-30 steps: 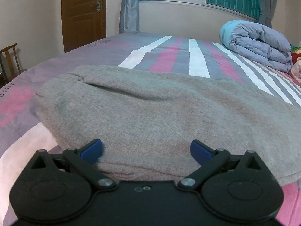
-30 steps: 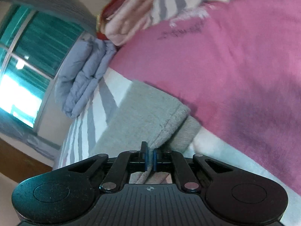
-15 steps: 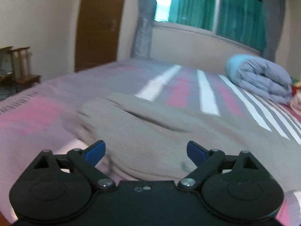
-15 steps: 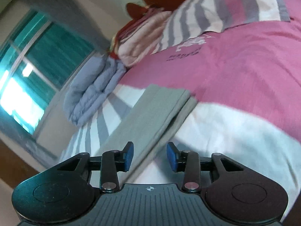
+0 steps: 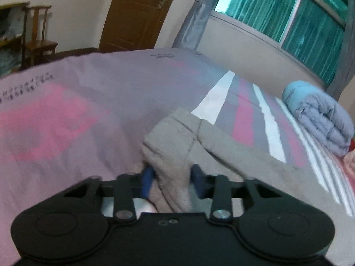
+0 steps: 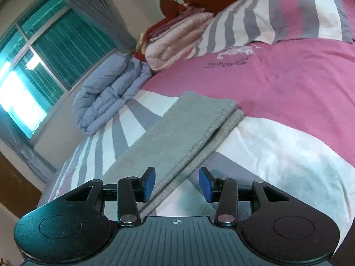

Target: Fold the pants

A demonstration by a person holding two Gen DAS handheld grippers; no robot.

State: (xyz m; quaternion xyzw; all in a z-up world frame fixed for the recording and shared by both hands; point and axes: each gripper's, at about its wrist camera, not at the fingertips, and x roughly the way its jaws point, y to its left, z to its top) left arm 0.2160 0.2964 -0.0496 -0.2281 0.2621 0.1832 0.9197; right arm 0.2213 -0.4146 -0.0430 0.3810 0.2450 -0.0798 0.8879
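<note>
The grey pants (image 5: 233,155) lie folded lengthwise on the striped bed. In the left wrist view my left gripper (image 5: 173,180) stands at the waist end, its blue pads on either side of a bunched fold of grey fabric, partly closed around it. In the right wrist view the leg ends (image 6: 199,119) lie flat, one layer on the other. My right gripper (image 6: 176,184) is open and empty, hovering over the long edge of the legs.
A rolled blue-grey duvet (image 5: 319,117) lies at the far side under the window, also in the right wrist view (image 6: 108,93). Folded pink bedding and a striped pillow (image 6: 277,15) sit at the head. A wooden chair (image 5: 37,37) and door (image 5: 137,11) stand beyond the bed.
My right gripper let go of the leg hems, opened and drew back. My left gripper moved left to the waist end and its jaws closed in around a fold of fabric.
</note>
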